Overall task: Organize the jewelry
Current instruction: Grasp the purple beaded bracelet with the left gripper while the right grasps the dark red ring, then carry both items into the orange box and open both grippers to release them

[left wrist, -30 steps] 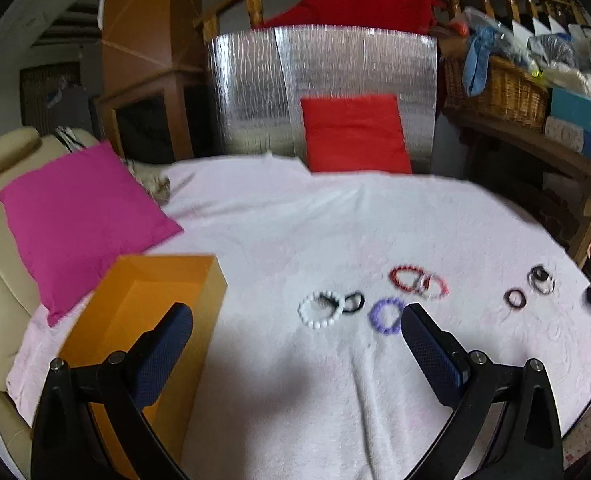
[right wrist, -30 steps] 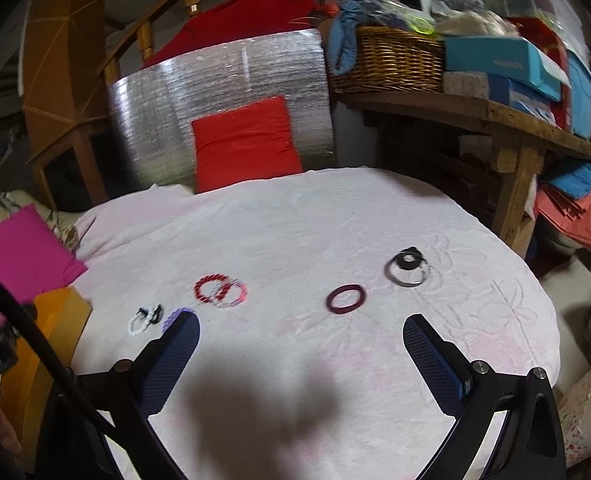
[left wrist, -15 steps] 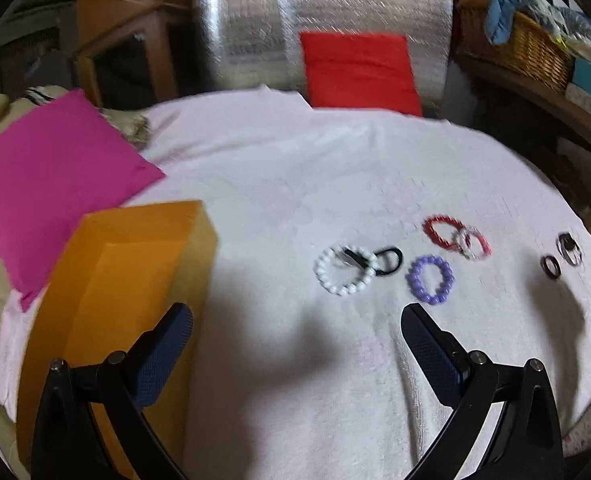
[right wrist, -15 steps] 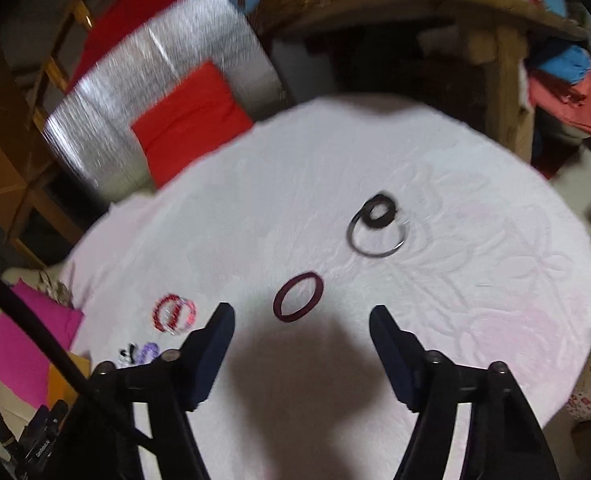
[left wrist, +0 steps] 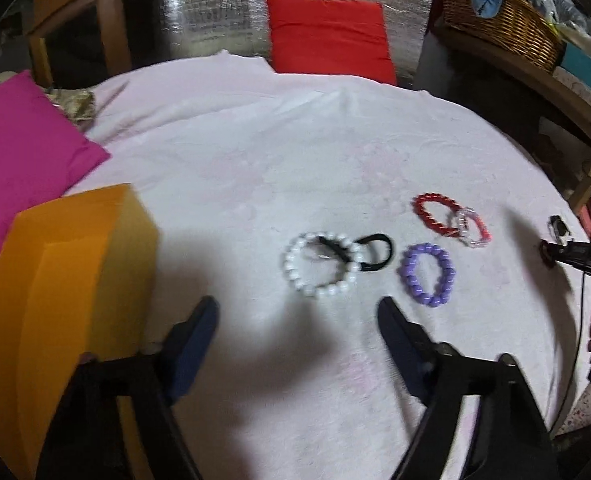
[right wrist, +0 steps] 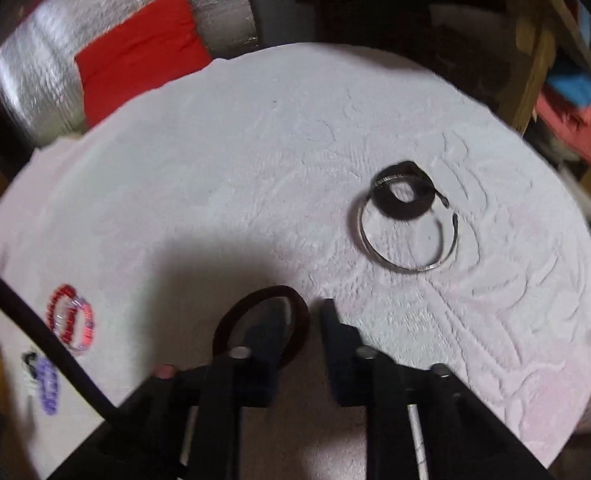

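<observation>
Near the right side of the cloth-covered surface (right wrist: 223,152), the dark maroon ring (right wrist: 271,289) lies flat with the right gripper (right wrist: 303,305) down on it. One finger sits inside the loop and the other just outside, so the ring's right rim runs between them. The jaws have just been closing and now stand almost together; through the blur it reads as clenched on that rim. Just beyond, farther right, a thin silver bangle (right wrist: 407,268) lies with a black ring (right wrist: 387,205) overlapping its far edge, both untouched.

Toward the middle, the left gripper (left wrist: 297,306) hovers with its jaws released. They have just been narrowing, with nothing between them. The white bead bracelet (left wrist: 323,294) lies just past its tips, a black hair tie (left wrist: 389,252) tucked against its right side. The purple bracelet (left wrist: 406,271) sits just right of those. The red bracelet (left wrist: 421,210) and pink bracelet (left wrist: 483,233) overlap farther off. The open orange box (left wrist: 67,280) stands at the near left, beside the left gripper.

The step in hand looks like the first pick-ups, since every piece is on the cloth and none is visibly in the box. Next, the right hand probably needs to lift the ring clear without snagging the cloth and carry it left to the box. The left should drop onto the white bracelet's rim and avoid the hair tie.
</observation>
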Demonstrator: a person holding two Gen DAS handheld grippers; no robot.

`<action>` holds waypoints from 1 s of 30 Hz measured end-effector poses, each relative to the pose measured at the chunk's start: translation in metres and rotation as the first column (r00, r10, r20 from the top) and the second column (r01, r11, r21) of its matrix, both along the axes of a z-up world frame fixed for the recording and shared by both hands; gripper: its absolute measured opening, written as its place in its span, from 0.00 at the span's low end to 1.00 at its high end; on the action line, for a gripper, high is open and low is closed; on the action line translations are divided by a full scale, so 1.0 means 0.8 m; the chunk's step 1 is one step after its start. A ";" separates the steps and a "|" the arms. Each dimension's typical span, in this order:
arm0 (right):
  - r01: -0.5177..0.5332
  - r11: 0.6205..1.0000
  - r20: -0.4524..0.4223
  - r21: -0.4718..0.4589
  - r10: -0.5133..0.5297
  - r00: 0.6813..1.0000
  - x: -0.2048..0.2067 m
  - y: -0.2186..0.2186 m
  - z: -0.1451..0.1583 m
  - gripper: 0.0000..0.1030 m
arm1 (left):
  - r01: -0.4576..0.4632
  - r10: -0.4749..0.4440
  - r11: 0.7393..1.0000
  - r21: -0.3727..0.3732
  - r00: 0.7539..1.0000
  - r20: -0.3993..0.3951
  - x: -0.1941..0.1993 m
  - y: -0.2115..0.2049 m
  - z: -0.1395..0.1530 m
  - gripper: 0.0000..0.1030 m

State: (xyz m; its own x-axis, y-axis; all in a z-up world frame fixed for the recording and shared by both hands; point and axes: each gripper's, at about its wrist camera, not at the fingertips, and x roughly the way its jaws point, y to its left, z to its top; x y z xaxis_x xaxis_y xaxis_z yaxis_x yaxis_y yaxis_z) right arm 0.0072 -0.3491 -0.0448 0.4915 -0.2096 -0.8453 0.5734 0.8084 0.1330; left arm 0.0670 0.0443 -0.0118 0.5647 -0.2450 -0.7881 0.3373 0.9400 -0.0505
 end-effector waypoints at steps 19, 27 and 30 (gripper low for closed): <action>-0.044 0.988 0.146 0.146 0.023 0.989 -0.036 0.018 0.026 0.05 | 0.112 -0.127 0.987 -0.116 0.984 -0.124 0.022 -0.121 -0.047 0.46; -0.070 0.990 0.179 0.123 0.047 0.983 -0.031 0.032 0.034 0.05 | 0.177 -0.187 0.976 -0.127 0.979 -0.079 0.007 -0.126 -0.037 0.09; -0.089 0.989 0.203 0.122 0.063 0.977 -0.034 0.041 0.040 0.05 | 0.174 -0.182 0.976 -0.131 0.982 -0.049 -0.002 -0.112 -0.022 0.09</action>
State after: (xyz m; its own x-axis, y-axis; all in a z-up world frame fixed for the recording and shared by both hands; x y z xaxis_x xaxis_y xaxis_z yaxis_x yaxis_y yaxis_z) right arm -0.0198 -0.3163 -0.0127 0.6620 -0.0604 -0.7471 0.4631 0.8168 0.3442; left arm 0.0653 -0.0449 -0.0292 0.4553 -0.4362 -0.7762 0.4913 0.8501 -0.1896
